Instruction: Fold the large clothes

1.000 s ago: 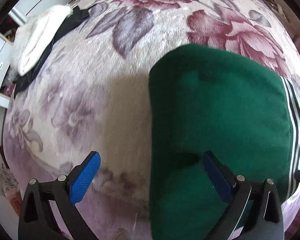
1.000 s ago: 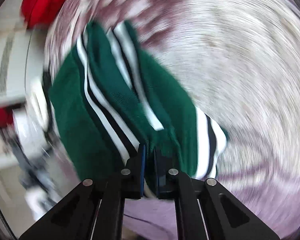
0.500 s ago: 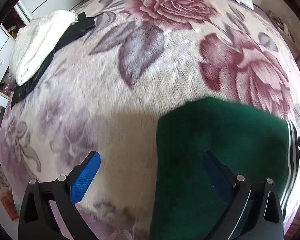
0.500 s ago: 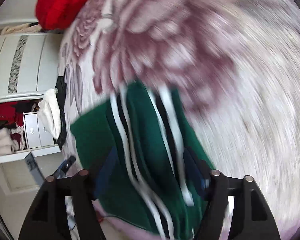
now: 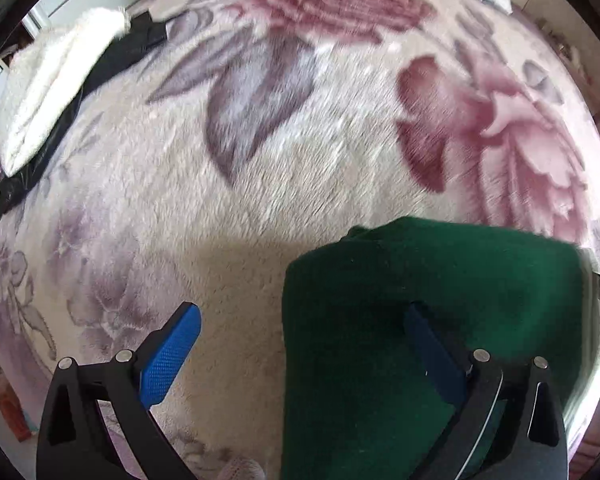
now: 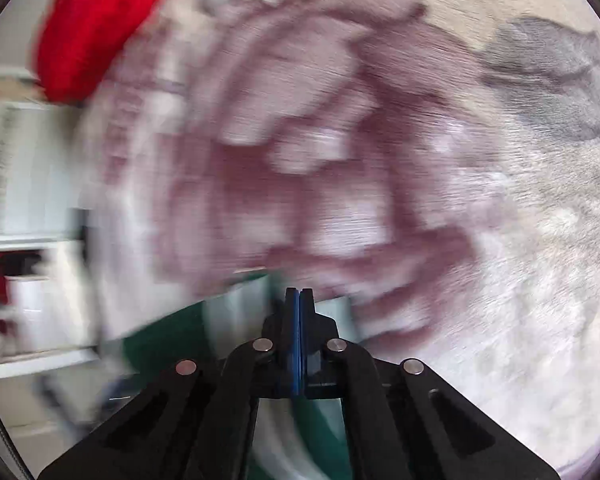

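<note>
A folded dark green garment [image 5: 420,300] with white and black stripes lies on the rose-patterned blanket [image 5: 260,160] at the lower right of the left wrist view. My left gripper [image 5: 300,336] is open and holds nothing; its right finger is over the garment, its left finger over the blanket. My right gripper [image 6: 299,296] is shut with its pads together and nothing between them. The blurred green and white garment [image 6: 236,312] lies just below and left of its tips.
A white fluffy garment [image 5: 52,84] on a black one [image 5: 112,56] lies at the blanket's far left. A red garment [image 6: 96,28] lies at the far edge. White cabinets [image 6: 24,200] stand left of the bed.
My right gripper let go of the green garment, opened, then shut empty and swung up and away. My left gripper drew back, so the garment sits lower in its view.
</note>
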`<state>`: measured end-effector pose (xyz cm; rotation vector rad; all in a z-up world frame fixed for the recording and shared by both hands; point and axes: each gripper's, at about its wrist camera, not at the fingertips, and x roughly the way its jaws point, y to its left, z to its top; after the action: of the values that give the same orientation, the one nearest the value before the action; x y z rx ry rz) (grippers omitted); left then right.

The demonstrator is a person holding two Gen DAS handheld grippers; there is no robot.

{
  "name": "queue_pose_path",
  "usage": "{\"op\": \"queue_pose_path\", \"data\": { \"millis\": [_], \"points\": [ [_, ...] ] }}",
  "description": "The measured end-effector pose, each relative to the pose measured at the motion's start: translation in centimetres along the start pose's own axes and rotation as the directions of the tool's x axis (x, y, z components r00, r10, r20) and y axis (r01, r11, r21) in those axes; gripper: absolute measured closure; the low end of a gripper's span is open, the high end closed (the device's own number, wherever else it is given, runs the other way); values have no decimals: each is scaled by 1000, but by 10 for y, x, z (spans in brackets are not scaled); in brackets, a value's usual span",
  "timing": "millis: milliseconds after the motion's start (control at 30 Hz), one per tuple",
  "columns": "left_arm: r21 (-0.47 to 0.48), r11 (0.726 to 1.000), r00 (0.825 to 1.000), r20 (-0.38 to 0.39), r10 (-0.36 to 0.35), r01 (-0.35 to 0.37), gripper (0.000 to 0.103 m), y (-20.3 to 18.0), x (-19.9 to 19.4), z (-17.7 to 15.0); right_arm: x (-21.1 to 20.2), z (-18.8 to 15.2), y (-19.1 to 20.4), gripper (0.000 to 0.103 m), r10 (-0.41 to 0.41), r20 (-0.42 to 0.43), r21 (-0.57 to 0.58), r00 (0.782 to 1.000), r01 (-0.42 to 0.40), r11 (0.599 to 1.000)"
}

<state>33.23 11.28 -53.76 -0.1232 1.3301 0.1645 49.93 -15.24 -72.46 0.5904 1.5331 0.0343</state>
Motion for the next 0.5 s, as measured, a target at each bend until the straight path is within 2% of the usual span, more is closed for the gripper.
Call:
{"op": "queue_pose_path", "data": {
  "millis": [67, 167, 200, 233, 267, 300, 367, 400, 467, 500],
  "points": [
    [-5, 1000, 1000, 11, -4, 5, 0, 5, -8, -1, 1, 3, -12, 103, 71, -50, 39, 996, -69, 997],
    [-3, 1000, 999, 32, 12, -12, 0, 16, -27, -12, -32, -3, -22, 101, 141, -63, -10, 988, -142, 990],
    [-13, 1000, 999, 35, 6, -6, 0, 22, -33, -19, -42, -8, -27, 90, 168, -72, -30, 983, -170, 985],
    [-24, 1000, 1000, 29, -5, 6, 0, 29, -38, -29, -48, -12, -30, 53, 173, -73, -47, 982, -177, 983],
    [-40, 999, 1000, 20, -10, 11, 0, 36, -40, -38, -54, -19, -32, 30, 196, -68, -69, 978, -201, 977],
    [-62, 998, 1000, 6, -24, 24, 0, 41, -40, -46, -57, -27, -33, 0, 219, -77, -89, 973, -225, 970],
    [-113, 989, 994, -35, -102, 98, 0, 48, -32, -66, -47, -47, -26, 0, 250, -165, -150, 954, -275, 950],
    [-126, 984, 991, -45, -129, 123, 0, 47, -28, -74, -38, -58, -15, 0, 241, -190, -193, 952, -277, 941],
    [-141, 971, 975, -77, -207, 195, 0, 43, -14, -87, -20, -70, -7, 0, 215, -227, -270, 950, -274, 923],
    [-148, 958, 962, -87, -259, 245, 0, 40, -6, -93, -3, -74, -6, 0, 183, -259, -290, 948, -257, 922]
  ]
}}
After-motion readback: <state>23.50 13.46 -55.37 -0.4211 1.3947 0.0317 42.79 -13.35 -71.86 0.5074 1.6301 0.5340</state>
